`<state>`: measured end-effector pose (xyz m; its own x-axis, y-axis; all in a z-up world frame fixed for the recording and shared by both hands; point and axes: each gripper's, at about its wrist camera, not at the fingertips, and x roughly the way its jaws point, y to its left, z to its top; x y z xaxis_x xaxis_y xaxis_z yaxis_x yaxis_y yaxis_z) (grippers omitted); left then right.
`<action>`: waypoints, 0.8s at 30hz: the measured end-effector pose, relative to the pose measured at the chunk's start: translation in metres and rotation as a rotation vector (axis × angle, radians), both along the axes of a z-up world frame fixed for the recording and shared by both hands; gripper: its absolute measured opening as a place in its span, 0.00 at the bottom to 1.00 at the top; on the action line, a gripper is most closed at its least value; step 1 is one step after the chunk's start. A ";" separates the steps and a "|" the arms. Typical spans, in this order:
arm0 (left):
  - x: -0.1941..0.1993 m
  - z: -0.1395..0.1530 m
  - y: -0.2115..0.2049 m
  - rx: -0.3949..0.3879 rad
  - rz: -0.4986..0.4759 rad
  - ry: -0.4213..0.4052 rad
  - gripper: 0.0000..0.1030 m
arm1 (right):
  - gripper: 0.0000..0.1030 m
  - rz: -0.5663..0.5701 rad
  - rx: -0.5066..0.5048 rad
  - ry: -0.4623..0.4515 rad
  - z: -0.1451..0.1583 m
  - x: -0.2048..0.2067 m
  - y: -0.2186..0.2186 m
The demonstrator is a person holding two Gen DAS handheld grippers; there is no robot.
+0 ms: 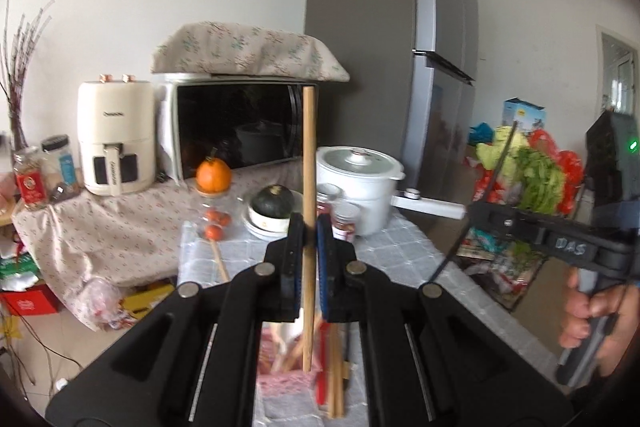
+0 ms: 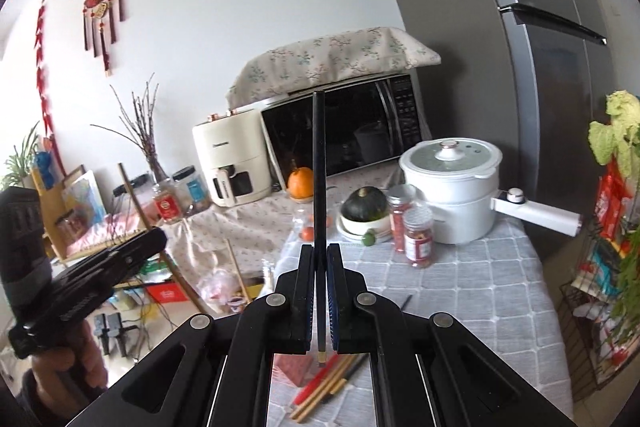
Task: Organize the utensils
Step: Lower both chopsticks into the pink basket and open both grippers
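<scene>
My left gripper (image 1: 311, 227) is shut on a light wooden chopstick (image 1: 308, 163) that stands nearly upright between its pads, well above the table. My right gripper (image 2: 320, 251) is shut on a black chopstick (image 2: 319, 167), also held upright. Below them on the grey checked tablecloth (image 2: 460, 291) lie several loose chopsticks, red, wooden and black (image 2: 324, 385), beside a pink patterned holder (image 1: 286, 367) with utensils in it. The right gripper shows at the right edge of the left wrist view (image 1: 476, 209), gripped by a hand (image 1: 592, 319).
At the back of the table stand a white electric pot (image 2: 450, 187), two red-filled jars (image 2: 418, 237), a bowl with a dark green squash (image 2: 366, 205) and small oranges. Behind are a microwave (image 2: 360, 131), an air fryer (image 2: 230, 167) and a tall grey fridge (image 2: 540, 67). A vegetable rack (image 2: 612, 267) stands right.
</scene>
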<state>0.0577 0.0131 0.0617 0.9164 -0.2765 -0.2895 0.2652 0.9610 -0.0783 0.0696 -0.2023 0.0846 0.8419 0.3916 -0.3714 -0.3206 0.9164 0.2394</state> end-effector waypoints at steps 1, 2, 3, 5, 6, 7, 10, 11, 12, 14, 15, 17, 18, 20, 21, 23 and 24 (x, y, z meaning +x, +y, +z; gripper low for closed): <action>0.003 -0.004 0.002 0.012 0.014 -0.003 0.07 | 0.06 0.010 0.005 0.003 -0.001 0.002 0.006; 0.008 -0.008 0.002 0.019 0.025 0.001 0.07 | 0.06 0.018 0.009 0.006 -0.002 0.004 0.011; 0.012 -0.012 0.004 0.022 0.034 0.007 0.07 | 0.06 0.023 0.013 0.008 -0.003 0.006 0.014; 0.020 -0.020 0.004 0.031 0.048 0.020 0.07 | 0.06 0.038 0.022 0.014 -0.007 0.012 0.024; 0.022 -0.022 0.005 0.035 0.051 0.026 0.07 | 0.06 0.045 0.026 0.016 -0.008 0.014 0.028; 0.026 -0.026 0.005 0.037 0.054 0.035 0.07 | 0.06 0.051 0.030 0.017 -0.010 0.016 0.033; 0.034 -0.037 0.006 0.043 0.059 0.067 0.07 | 0.06 0.069 0.032 0.016 -0.016 0.023 0.043; 0.037 -0.040 0.006 0.049 0.061 0.080 0.07 | 0.06 0.076 0.035 0.016 -0.020 0.026 0.048; 0.041 -0.043 0.006 0.054 0.064 0.096 0.07 | 0.06 0.080 0.037 0.018 -0.022 0.028 0.049; 0.044 -0.048 0.004 0.060 0.063 0.123 0.07 | 0.06 0.091 0.043 0.031 -0.029 0.034 0.054; 0.046 -0.050 0.005 0.062 0.061 0.138 0.07 | 0.06 0.099 0.046 0.040 -0.032 0.037 0.057; 0.050 -0.054 0.005 0.066 0.062 0.163 0.07 | 0.06 0.105 0.048 0.058 -0.038 0.043 0.061; 0.051 -0.056 0.005 0.068 0.061 0.174 0.07 | 0.06 0.107 0.047 0.067 -0.041 0.046 0.063; 0.055 -0.059 0.005 0.073 0.058 0.192 0.07 | 0.06 0.113 0.045 0.093 -0.049 0.052 0.067; 0.056 -0.061 0.006 0.075 0.056 0.201 0.07 | 0.06 0.114 0.046 0.102 -0.051 0.054 0.068; 0.059 -0.064 0.007 0.074 0.054 0.218 0.07 | 0.06 0.119 0.047 0.130 -0.059 0.060 0.071; 0.059 -0.065 0.007 0.074 0.055 0.224 0.07 | 0.06 0.118 0.045 0.136 -0.061 0.061 0.071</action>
<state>0.1168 0.0202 -0.0031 0.8399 -0.1986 -0.5050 0.1963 0.9788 -0.0586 0.1307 -0.1314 0.0240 0.7322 0.5035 -0.4586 -0.3873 0.8617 0.3278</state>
